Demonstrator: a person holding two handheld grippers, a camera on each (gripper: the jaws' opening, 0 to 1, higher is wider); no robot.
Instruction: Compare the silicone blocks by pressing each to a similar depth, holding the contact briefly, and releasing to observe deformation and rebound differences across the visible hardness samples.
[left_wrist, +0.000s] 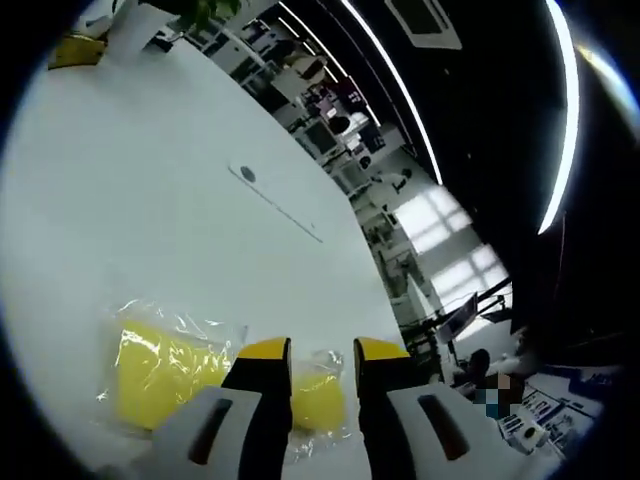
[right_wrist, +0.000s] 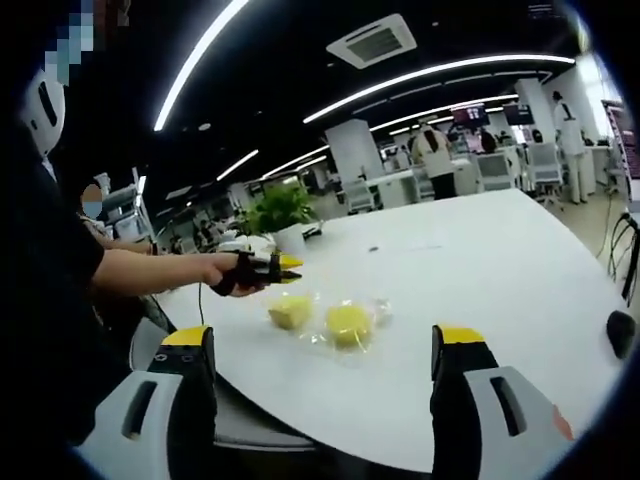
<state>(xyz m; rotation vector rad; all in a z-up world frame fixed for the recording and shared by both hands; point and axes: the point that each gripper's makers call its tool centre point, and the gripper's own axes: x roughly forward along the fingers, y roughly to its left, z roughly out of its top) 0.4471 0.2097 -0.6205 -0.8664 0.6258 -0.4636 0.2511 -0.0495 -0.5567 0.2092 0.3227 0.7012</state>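
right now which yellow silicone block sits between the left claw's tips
The smaller round yellow silicone block in clear wrap, framed by the left claw; the larger squarish yellow silicone block lies off to its side.

A potted plant (right_wrist: 280, 213) stands on the white table (right_wrist: 480, 270), with office desks behind.

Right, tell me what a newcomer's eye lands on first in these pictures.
Two bright yellow silicone blocks in clear wrapping on the white table: the squarish block and the rounder block, side by side. In the left gripper view, the left gripper has its yellow-tipped jaws on either side of the rounder block. In the right gripper view, the right gripper is spread wide, well back from the blocks, off the table's edge.
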